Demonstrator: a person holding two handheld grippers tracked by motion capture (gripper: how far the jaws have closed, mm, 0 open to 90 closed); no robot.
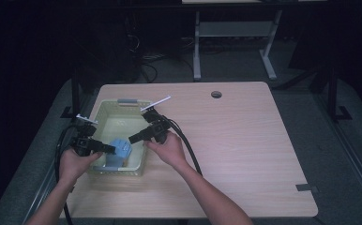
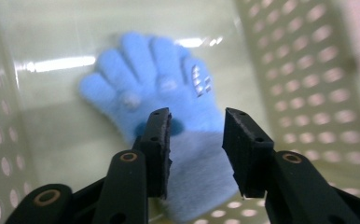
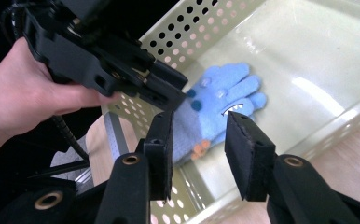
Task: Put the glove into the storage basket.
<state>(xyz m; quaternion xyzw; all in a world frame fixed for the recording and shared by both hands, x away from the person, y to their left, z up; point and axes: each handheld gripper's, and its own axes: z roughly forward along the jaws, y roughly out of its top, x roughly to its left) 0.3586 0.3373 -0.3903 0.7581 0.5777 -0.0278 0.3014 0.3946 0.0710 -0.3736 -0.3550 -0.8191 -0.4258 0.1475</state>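
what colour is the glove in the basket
Light blue, with a paler cuff and small white and dark marks. The glove shows best in the left gripper view.

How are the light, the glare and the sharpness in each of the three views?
High view: dim, dark surroundings, table lit evenly. Left gripper view: blue glove is soft and out of focus, white glare streaks on the basket floor. Right gripper view: sharper, one glare patch on the basket floor.
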